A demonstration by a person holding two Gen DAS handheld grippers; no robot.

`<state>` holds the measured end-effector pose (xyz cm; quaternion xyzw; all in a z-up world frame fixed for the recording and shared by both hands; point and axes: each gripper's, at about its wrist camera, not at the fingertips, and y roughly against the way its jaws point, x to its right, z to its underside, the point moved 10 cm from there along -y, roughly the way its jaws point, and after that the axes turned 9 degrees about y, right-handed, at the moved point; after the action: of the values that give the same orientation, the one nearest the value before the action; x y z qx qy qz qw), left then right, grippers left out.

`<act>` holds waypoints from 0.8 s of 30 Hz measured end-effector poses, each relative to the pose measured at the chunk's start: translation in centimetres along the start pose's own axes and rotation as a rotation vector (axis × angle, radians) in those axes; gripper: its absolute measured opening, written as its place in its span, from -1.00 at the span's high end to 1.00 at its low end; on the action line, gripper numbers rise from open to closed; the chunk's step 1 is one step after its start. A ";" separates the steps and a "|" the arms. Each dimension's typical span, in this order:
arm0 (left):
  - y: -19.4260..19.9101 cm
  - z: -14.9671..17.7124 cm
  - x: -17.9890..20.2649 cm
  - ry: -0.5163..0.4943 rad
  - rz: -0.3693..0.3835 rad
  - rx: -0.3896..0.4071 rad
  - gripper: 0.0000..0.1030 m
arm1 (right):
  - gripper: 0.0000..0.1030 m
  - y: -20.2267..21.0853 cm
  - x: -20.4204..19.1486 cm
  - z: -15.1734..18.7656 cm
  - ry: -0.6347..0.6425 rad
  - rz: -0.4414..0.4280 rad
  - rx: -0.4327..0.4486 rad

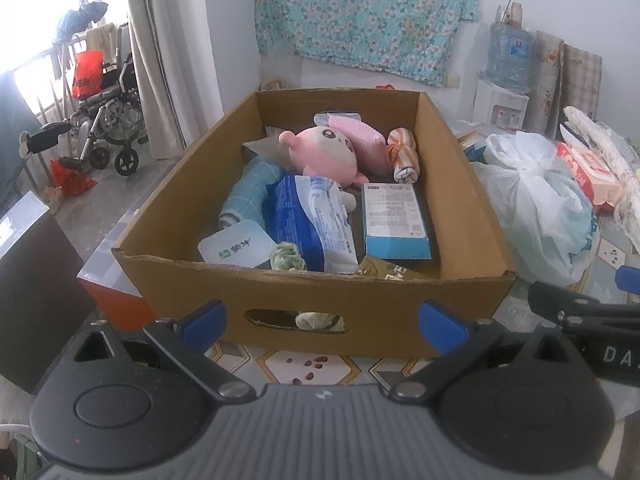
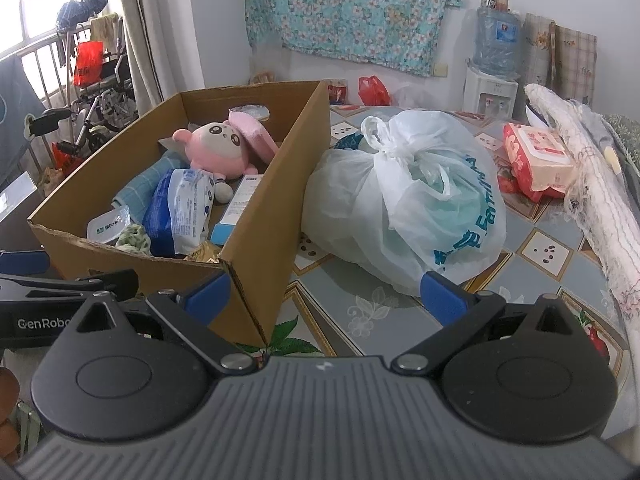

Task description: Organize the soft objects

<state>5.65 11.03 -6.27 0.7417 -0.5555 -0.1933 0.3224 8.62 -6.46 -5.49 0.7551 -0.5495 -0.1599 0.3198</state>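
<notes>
A cardboard box (image 1: 360, 304) stands on the table and also shows in the right wrist view (image 2: 276, 208). It holds a pink plush toy (image 1: 328, 152), a blue wipes pack (image 1: 308, 220), a light blue towel (image 1: 248, 192), a striped rolled cloth (image 1: 404, 154) and a blue carton (image 1: 394, 220). The plush also shows in the right wrist view (image 2: 218, 148). My left gripper (image 1: 322, 326) is open and empty in front of the box's near wall. My right gripper (image 2: 324, 296) is open and empty by the box's near right corner, before a tied white plastic bag (image 2: 404, 204).
A red tissue pack (image 2: 536, 160) and a long rolled white cloth (image 2: 592, 196) lie at the table's right. A water dispenser (image 2: 492, 76) stands at the back. A wheelchair (image 1: 104, 120) stands on the floor to the left. An orange-sided box (image 1: 116, 300) sits by the cardboard box.
</notes>
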 end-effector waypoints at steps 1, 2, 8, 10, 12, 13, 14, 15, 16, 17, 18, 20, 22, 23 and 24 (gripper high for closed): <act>0.0 0.0 0.0 0.000 -0.001 -0.001 -1.00 | -0.97 -0.1 0.0 0.0 0.000 -0.001 -0.002; 0.0 0.1 0.0 0.001 -0.001 -0.003 -1.00 | -0.97 -0.1 0.0 0.0 0.000 -0.002 -0.004; -0.2 0.2 0.0 -0.001 -0.005 -0.007 -1.00 | -0.98 -0.4 0.0 0.2 -0.004 -0.007 -0.013; -0.1 0.2 0.1 -0.001 -0.005 -0.007 -1.00 | -0.97 -0.5 0.1 0.2 -0.004 -0.005 -0.015; -0.1 0.2 0.0 -0.002 -0.006 -0.007 -1.00 | -0.97 -0.5 0.1 0.2 -0.003 -0.004 -0.014; -0.1 0.2 0.1 -0.003 -0.009 -0.006 -1.00 | -0.97 -0.5 0.1 0.2 -0.002 -0.003 -0.013; -0.2 0.2 0.1 -0.004 -0.011 -0.006 -1.00 | -0.97 -0.5 0.1 0.2 -0.002 -0.003 -0.013; -0.2 0.2 0.1 -0.005 -0.012 -0.006 -1.00 | -0.97 -0.5 0.1 0.2 -0.002 -0.004 -0.015; -0.2 0.3 0.1 -0.006 -0.013 -0.006 -1.00 | -0.97 -0.5 0.1 0.2 -0.002 -0.005 -0.016; -0.3 0.2 0.0 -0.006 -0.013 -0.007 -1.00 | -0.97 -0.5 0.1 0.2 -0.002 -0.006 -0.017; -0.3 0.2 0.0 -0.005 -0.012 -0.007 -1.00 | -0.97 -0.5 0.1 0.2 -0.002 -0.006 -0.017; -0.3 0.3 0.0 -0.004 -0.011 -0.009 -1.00 | -0.97 -0.5 0.1 0.2 -0.001 -0.004 -0.017; -0.3 0.3 0.1 -0.004 -0.013 -0.008 -1.00 | -0.98 -0.5 0.1 0.2 -0.001 -0.005 -0.016; -0.3 0.3 0.1 -0.004 -0.013 -0.008 -1.00 | -0.97 -0.6 0.0 0.2 0.000 -0.004 -0.016; -0.3 0.3 0.0 -0.004 -0.012 -0.009 -1.00 | -0.97 -0.6 0.1 0.2 -0.001 -0.004 -0.017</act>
<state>5.71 10.97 -6.72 0.7433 -0.5507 -0.1994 0.3233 8.94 -6.47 -6.01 0.7535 -0.5466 -0.1655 0.3256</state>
